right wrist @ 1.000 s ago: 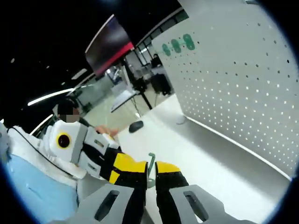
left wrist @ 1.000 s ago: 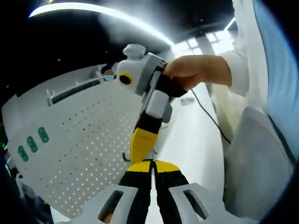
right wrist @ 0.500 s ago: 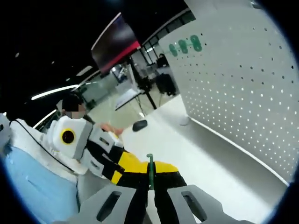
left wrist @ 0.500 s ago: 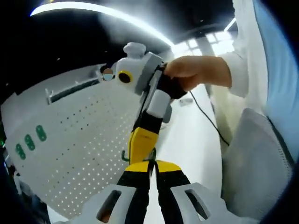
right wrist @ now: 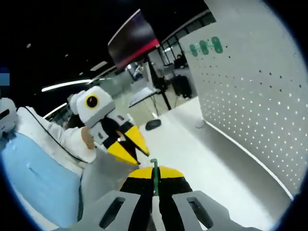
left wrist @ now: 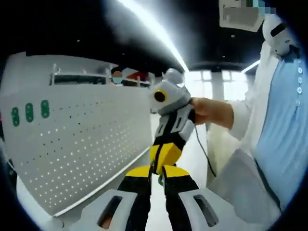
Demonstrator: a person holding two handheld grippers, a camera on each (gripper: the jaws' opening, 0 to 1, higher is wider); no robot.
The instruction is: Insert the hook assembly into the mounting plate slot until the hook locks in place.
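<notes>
In the right gripper view, the right gripper (right wrist: pixel 154 179) is pinching the hook assembly (right wrist: pixel 154 169), a thin green piece standing up between its 2 yellow-tipped jaws, which are pressed close on it. The left gripper (right wrist: pixel 126 147) is coming into this view from the left, its yellow jaws parted and sitting just beside the green hook, apart from it as far as I can tell. A hand (right wrist: pixel 88 138) is holding its white body.

The mounting plate (right wrist: pixel 255 101) is standing upright on the white counter (right wrist: pixel 192 154) at the right of this view (a white perforated panel with 3 green marks (right wrist: pixel 205 47) near its top corner). A small dark object (right wrist: pixel 153 124) is lying on the counter further back, well apart from the grippers.

In the left gripper view, the left gripper (left wrist: pixel 156 174) is showing its 2 jaws slightly apart, with a narrow gap between the yellow tips. The right gripper (left wrist: pixel 161 161) is reaching in from the right, held by a hand (left wrist: pixel 204 109), its tip meeting the left gripper's tips; a bit of green is peeking out there, too small to make out clearly. The mounting plate (left wrist: pixel 77 144) is filling the left side, near the grippers but not touched by them. A person in a light blue shirt (left wrist: pixel 279 134) is standing at the right.
</notes>
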